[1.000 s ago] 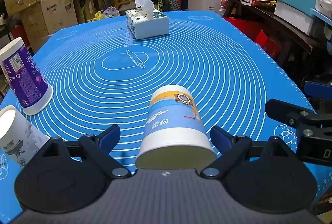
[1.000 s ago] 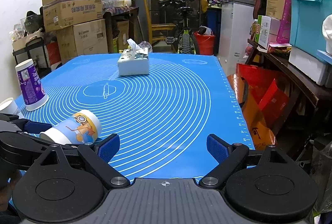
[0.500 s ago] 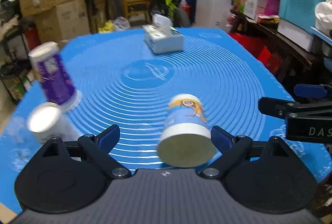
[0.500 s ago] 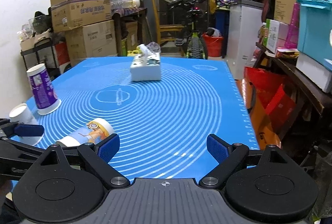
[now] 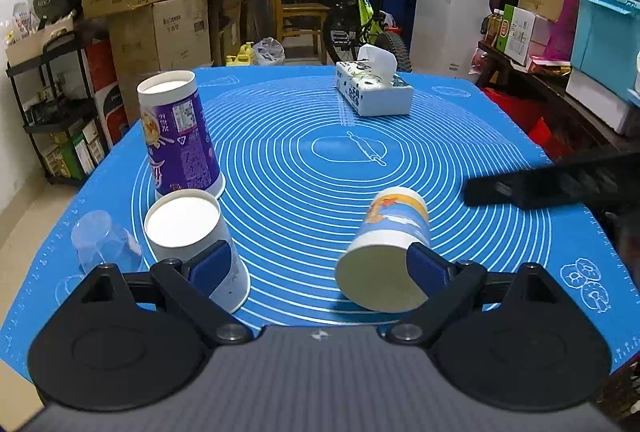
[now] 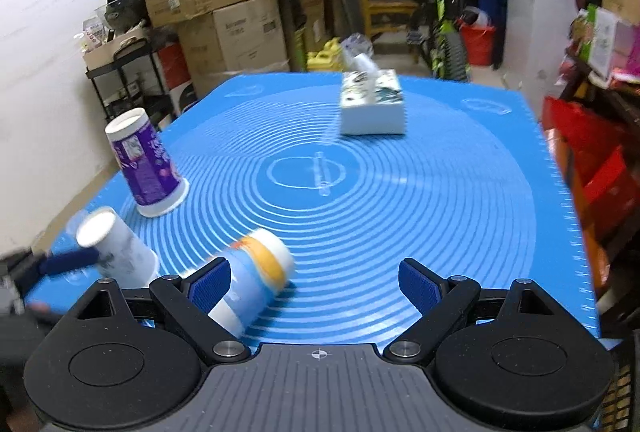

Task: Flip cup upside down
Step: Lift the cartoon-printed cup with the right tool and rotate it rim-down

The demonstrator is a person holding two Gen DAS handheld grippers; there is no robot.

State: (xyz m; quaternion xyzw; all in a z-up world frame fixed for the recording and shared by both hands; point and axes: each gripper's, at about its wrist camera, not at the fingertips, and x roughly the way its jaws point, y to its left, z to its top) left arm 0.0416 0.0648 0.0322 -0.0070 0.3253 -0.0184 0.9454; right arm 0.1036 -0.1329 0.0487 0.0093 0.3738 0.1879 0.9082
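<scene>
A blue and white paper cup (image 5: pixel 390 246) with a cartoon print lies on its side on the blue mat (image 5: pixel 360 168), mouth towards me. My left gripper (image 5: pixel 318 266) is open; the cup lies against its right finger. In the right wrist view the same cup (image 6: pixel 250 278) lies by the left finger of my open, empty right gripper (image 6: pixel 314 286). The view is blurred.
A purple cup (image 5: pixel 178 136) and a white cup (image 5: pixel 192 236) stand upside down at the left, with a clear plastic cup (image 5: pixel 102 242) beside them. A tissue box (image 5: pixel 374 92) sits at the far side. Boxes, a bicycle and shelves surround the table.
My left gripper has drawn back and turned left, so the lying cup has shifted from between its fingers to the right finger. My right gripper has swung left towards the cup.
</scene>
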